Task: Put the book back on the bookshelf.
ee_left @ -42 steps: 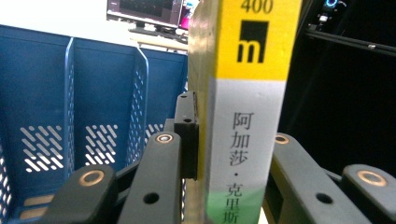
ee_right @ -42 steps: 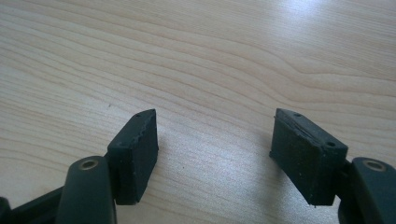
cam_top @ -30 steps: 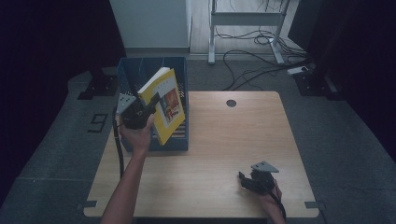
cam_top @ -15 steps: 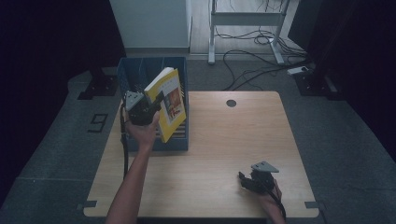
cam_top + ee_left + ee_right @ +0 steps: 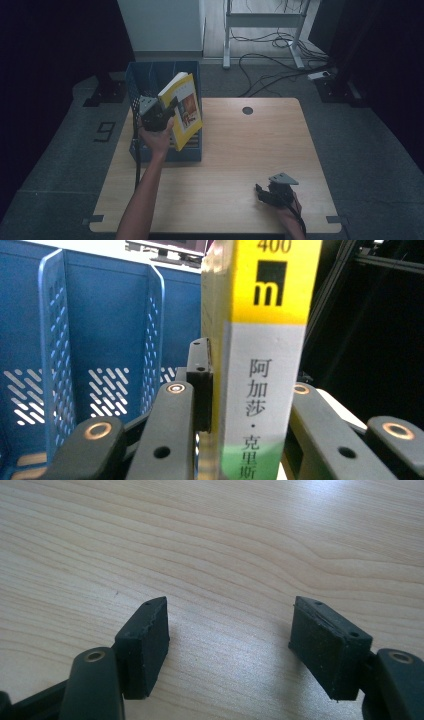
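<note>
My left gripper (image 5: 159, 116) clamps the yellow book (image 5: 186, 107) by its spine, holding it tilted above the blue file rack (image 5: 150, 80) in the frame's upper left. My right gripper (image 5: 272, 192), jaws apart and empty, rests on the wooden table (image 5: 240, 145) at lower right.

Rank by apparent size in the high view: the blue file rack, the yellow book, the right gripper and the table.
1. table
2. blue file rack
3. yellow book
4. right gripper

The book is held up nearer the camera, so it may look bigger than it is.
</note>
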